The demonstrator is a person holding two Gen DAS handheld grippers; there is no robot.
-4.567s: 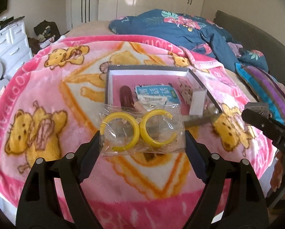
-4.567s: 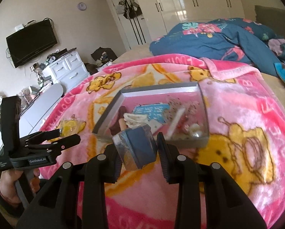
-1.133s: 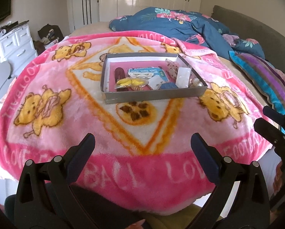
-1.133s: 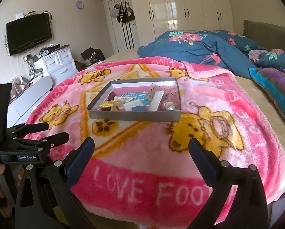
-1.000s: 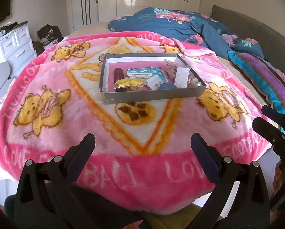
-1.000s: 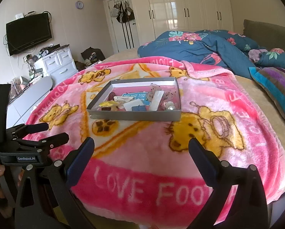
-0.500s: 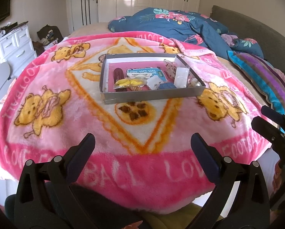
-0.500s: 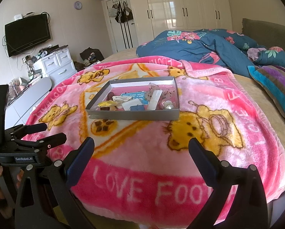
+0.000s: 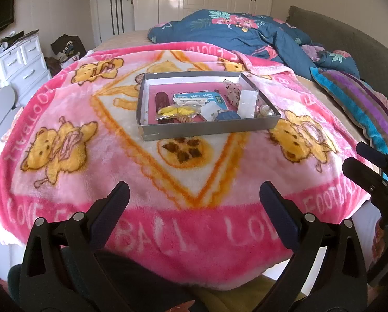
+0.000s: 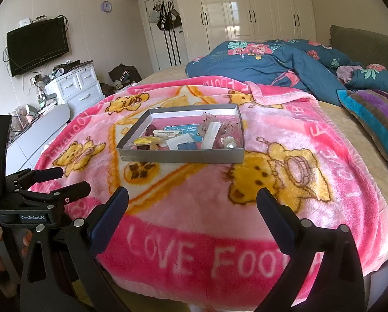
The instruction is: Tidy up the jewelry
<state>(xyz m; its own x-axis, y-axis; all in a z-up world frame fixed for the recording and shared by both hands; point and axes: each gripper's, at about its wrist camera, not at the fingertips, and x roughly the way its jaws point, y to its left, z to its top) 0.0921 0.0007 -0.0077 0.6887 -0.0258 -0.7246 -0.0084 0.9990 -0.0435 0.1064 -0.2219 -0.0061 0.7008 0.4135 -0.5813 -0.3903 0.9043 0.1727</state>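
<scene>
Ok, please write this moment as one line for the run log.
left gripper: open, empty | right gripper: open, empty | yellow hoops bag: in tray | tray: on pink blanket | both grippers: away from tray

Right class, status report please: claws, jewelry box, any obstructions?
Left claw open, empty. Right claw open, empty. Grey box on pink blanket, yellow bagged hoops inside. Nothing in the way.

A bed (image 10: 370, 135) carries a pink bear blanket (image 9: 95, 156); a grey tray (image 9: 209, 128) sits at its centre, a blue duvet (image 9: 248, 30) at one o'clock.
</scene>
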